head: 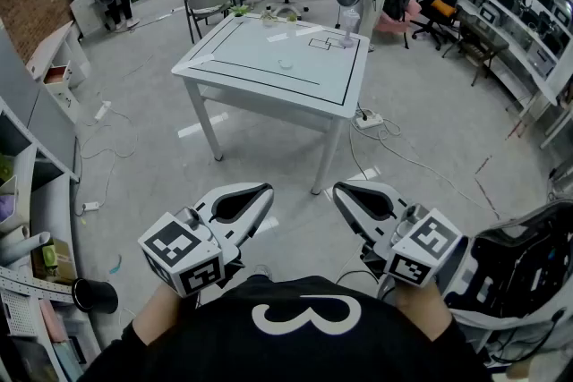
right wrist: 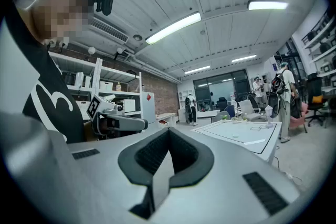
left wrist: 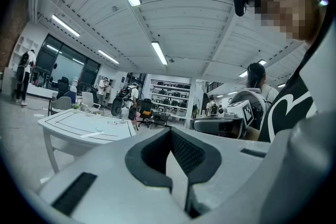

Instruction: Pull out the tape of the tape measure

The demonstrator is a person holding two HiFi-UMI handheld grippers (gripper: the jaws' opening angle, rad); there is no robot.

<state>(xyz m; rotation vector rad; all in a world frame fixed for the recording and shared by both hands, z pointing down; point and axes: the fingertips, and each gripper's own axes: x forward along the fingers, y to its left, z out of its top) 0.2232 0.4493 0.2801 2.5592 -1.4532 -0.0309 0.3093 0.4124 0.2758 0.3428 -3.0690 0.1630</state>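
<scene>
Head view: closest is a black shirt [head: 295, 337] with a white figure on it. A bare forearm [head: 157, 313] comes out at each side of it. The left gripper [head: 260, 197] and right gripper [head: 345, 195] are held level at waist height above the floor. They sit side by side but apart, with their tips leaning slightly inward. Both point toward a white surface [head: 269, 80] that stands well ahead of them. Near the middle of the surface lies a small pale thing [head: 285, 63]. It is too small to tell whether it is the tape measure, or which way it points or runs. Neither gripper is near it.

Left gripper view: the left gripper [left wrist: 171, 136] has its pads pressed together with nothing between them. The surface [left wrist: 84, 126] lies off to the left. The right gripper [left wrist: 223, 124] is at the right, beside the shirt [left wrist: 294, 107].

Right gripper view: the right gripper [right wrist: 169, 134] is likewise pressed together and empty. The left gripper [right wrist: 118, 123] is level at the left. The surface [right wrist: 252, 139] lies at the right, with the pale thing [right wrist: 234, 135] on it as a mere speck.
</scene>
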